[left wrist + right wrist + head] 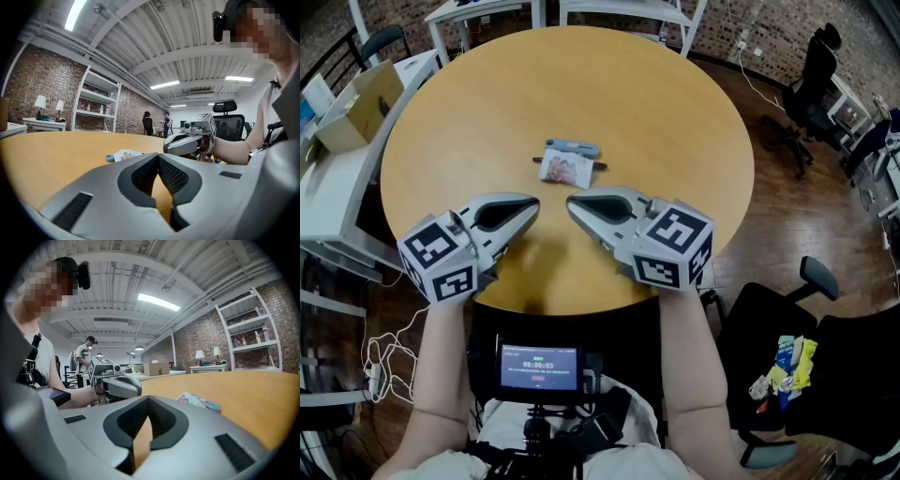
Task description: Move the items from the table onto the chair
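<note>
A small printed packet (564, 170) lies near the middle of the round wooden table (469, 103), with a blue-grey item (573, 147) just behind it and a thin dark stick (599, 166) at its right. The packet (124, 154) also shows in the left gripper view, and the packet (196, 401) shows in the right gripper view. My left gripper (533, 203) and right gripper (571, 202) hover over the table's near side, tips pointing at each other, a short way in front of the packet. Both are shut with nothing between their tips. A black chair (769, 314) at the lower right holds several colourful packets (789, 364).
A cardboard box (358, 101) sits on a white desk (328, 197) to the left. Another black office chair (804, 92) stands at the far right. A device with a lit screen (538, 366) hangs at the person's chest. Cables (384, 361) lie on the floor at the left.
</note>
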